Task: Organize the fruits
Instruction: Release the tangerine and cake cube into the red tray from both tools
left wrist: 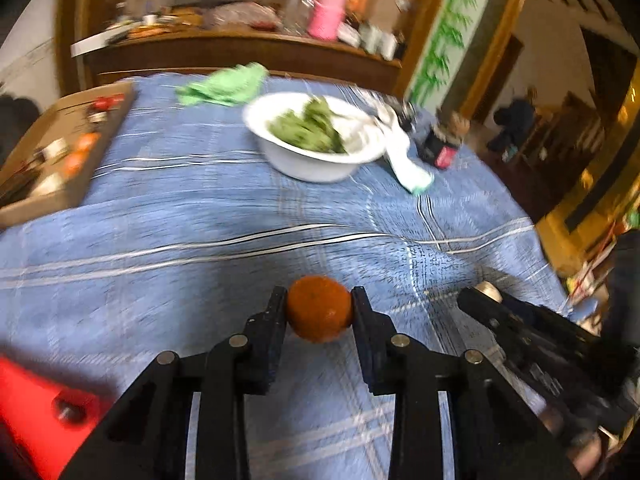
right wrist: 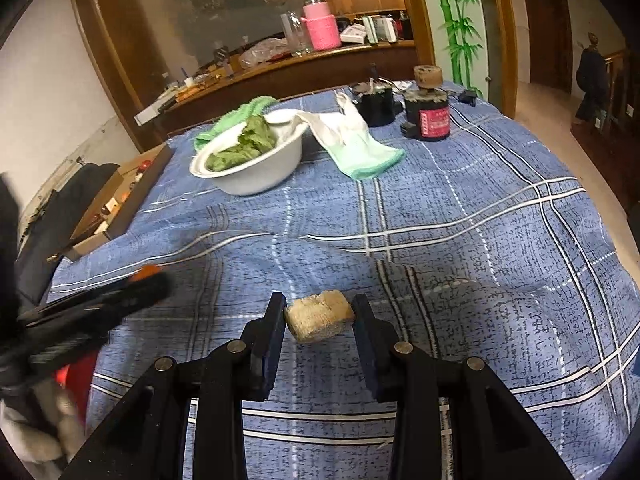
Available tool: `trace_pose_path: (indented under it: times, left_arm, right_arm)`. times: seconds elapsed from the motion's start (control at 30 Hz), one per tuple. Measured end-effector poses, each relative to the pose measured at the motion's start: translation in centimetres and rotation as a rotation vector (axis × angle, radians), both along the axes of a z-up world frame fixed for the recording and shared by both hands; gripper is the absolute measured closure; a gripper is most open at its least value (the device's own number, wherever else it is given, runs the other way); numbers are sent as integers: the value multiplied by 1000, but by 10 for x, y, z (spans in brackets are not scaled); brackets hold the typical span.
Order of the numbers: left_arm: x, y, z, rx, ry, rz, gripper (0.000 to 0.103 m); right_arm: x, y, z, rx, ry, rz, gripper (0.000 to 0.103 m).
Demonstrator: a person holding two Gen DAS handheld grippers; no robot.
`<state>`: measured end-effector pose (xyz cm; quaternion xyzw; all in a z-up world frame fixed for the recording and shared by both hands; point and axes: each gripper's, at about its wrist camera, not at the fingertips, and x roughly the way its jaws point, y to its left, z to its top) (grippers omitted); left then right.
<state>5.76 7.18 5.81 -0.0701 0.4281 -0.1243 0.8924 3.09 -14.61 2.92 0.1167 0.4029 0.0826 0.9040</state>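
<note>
A small orange sits between the fingertips of my left gripper, and both pads touch its sides just above the blue checked cloth. In the right wrist view my right gripper is shut on a beige, rough-textured chunk. A white bowl holding green leafy pieces stands at the far middle of the table; the bowl also shows in the right wrist view. Each gripper appears in the other's view: the right gripper at the right, the left gripper blurred at the left.
An open cardboard box with small items lies at the table's left edge. A green cloth, a white-and-mint cloth and dark jars lie beyond the bowl. A red object is at the near left. A cluttered wooden shelf runs behind.
</note>
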Motion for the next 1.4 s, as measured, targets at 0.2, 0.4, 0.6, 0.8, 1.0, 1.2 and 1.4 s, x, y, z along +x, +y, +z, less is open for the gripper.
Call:
trace_pose_path:
  times: [0.2,0.4,0.6,0.8,1.0,1.2,1.4]
  left_arm:
    - [-79,88,33,-83,-65,170,73]
    - [-149,172,35,-95,-94,369,72]
    - [-168,218,17,-74,-76,470,72]
    - [-145,245,-2,-105,-10,474,72]
    - [-139,251,-3,-153,-12,459,61]
    - [-155,255,12,-157,-70,470,42]
    - [-175,247,33,-94,-145,493,35]
  right_arm:
    - [-13,23,6,16,-26,70,67]
    - [-41,75,17,105,-8,208,67]
    - [-69,170,32,108,15,424,66]
    - [-79,257,30,19,33,552,66]
    - [-75,295,21,-20,54,574,65]
    - [-71,305,19,-17,65,566,55]
    - [-79,286,33,1,26,525,49]
